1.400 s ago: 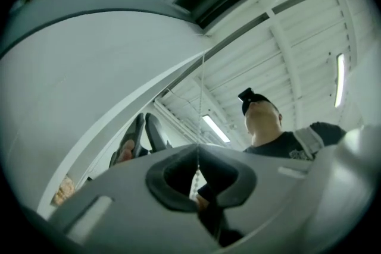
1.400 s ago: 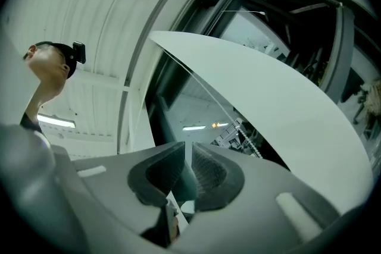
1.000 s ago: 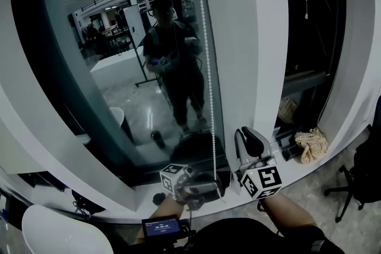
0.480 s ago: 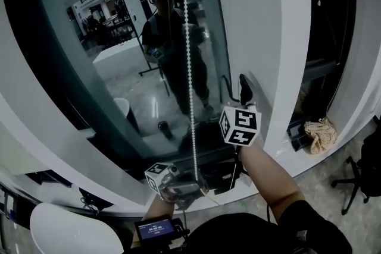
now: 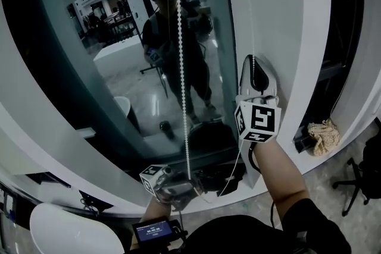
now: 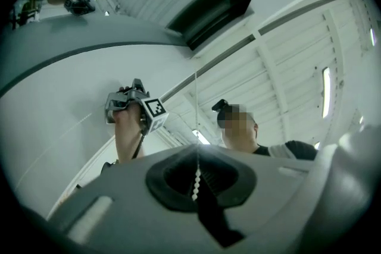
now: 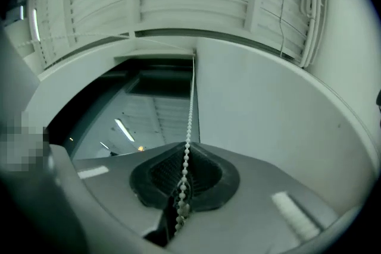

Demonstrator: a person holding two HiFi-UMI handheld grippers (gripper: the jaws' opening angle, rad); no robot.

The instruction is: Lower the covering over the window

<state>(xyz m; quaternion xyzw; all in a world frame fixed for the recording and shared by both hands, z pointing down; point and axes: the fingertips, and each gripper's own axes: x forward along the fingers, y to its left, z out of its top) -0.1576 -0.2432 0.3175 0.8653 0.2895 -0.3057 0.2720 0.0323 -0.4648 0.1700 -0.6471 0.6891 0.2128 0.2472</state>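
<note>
While clamping the bead chain in two places at once, risks setting one hand against the other. Holds the front strand low, just above the ledge, in the left gripper, with fingers pinched almost shut on the beads. Holds the other strand high, beside the white pillar, in the right gripper, with fingers just closed tight and beads caught between them. Keeps the covering up at the window head, past the top of the head view; below it only bare window glass and reflections, so not lowered at all yet, by the look of it.

Likely to jam or strain the clutch overhead if hauling down on both strands together; calls for letting one side go first. Might raise instead of lower if dragging the wrong strand; cannot tell from here the lowering strand from the raising one. Could slip bead by bead through so thin a pinch under a hard tug, wasting the stroke. Could ride off its wheel if drawn sideways toward the pillar rather than straight down. Worth watching too the pale slack line under the right hand, chain or lead, hard to say: apt to snag on the left gripper or the dark clutter on the ledge.
</note>
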